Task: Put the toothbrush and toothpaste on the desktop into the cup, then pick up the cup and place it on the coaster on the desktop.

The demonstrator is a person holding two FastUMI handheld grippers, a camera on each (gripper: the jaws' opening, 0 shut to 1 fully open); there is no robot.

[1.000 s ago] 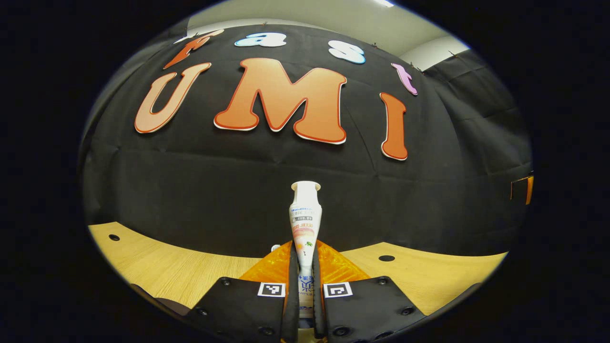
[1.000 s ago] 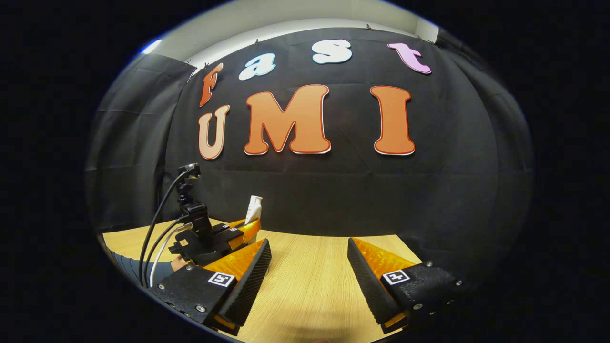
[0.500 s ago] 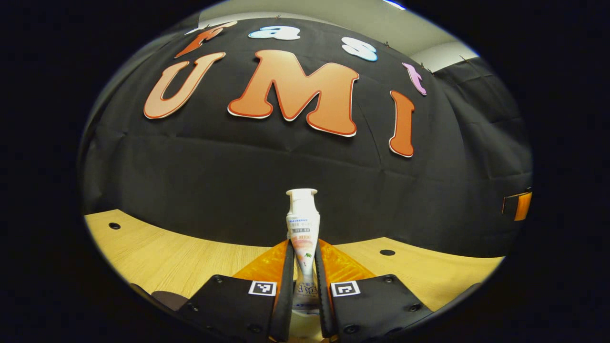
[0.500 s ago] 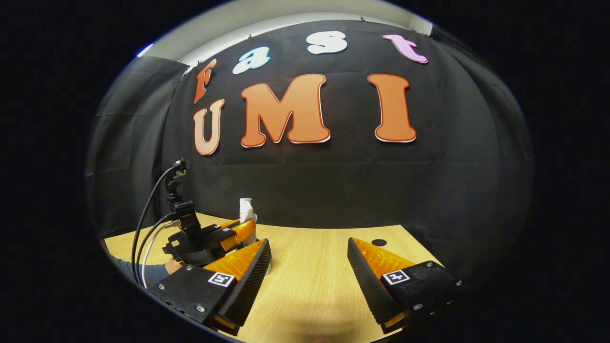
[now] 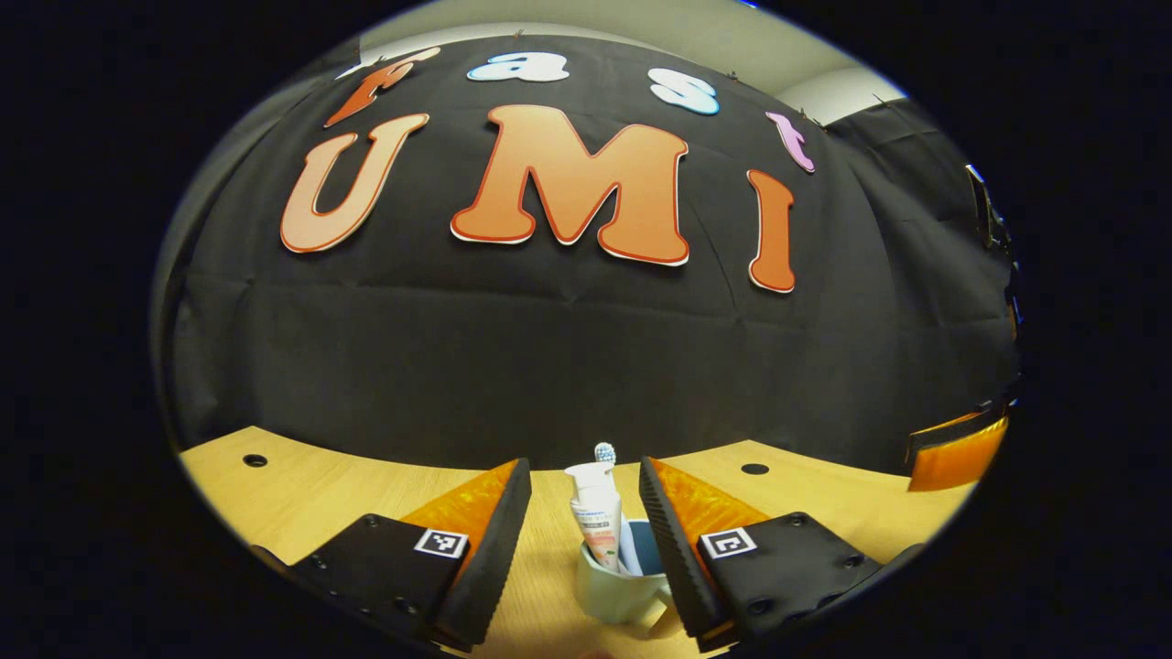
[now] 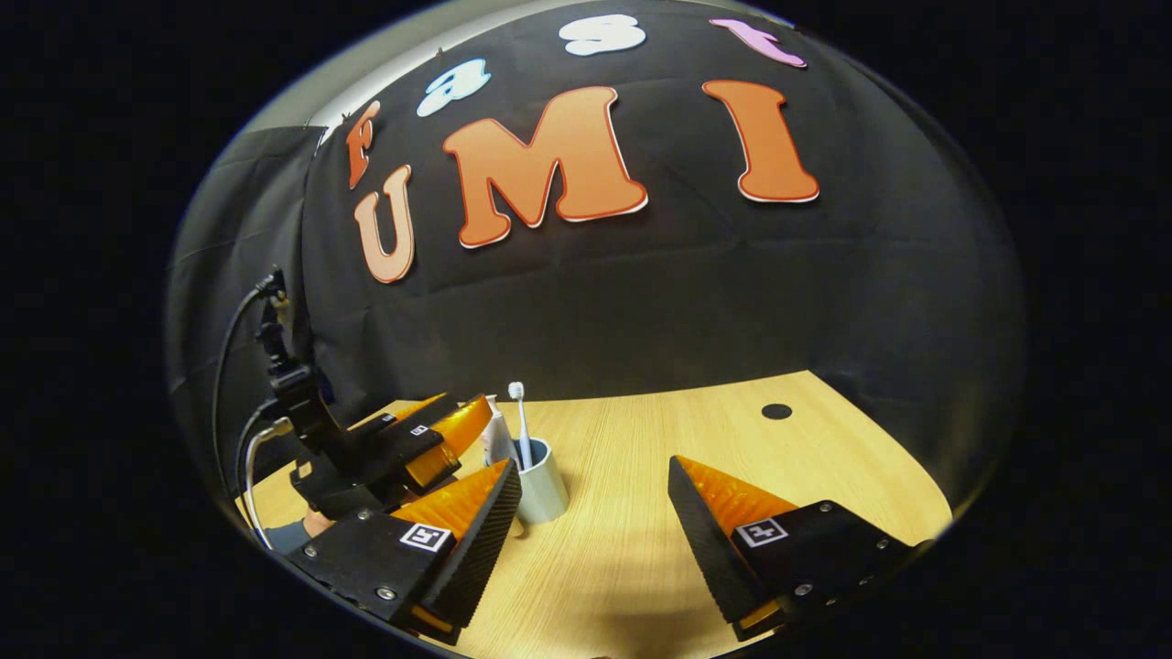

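Since half a second ago the left gripper (image 5: 584,499) has let go of the toothpaste (image 5: 597,523) and its fingers now stand wide apart. In the left gripper view the tube stands in the cup (image 5: 615,595) on the desk (image 5: 302,485), cap up, with the toothbrush (image 5: 604,452) head showing behind it. In the right gripper view the cup (image 6: 542,480) sits just beside the left gripper. The right gripper (image 6: 595,494) is also wide, holding nothing.
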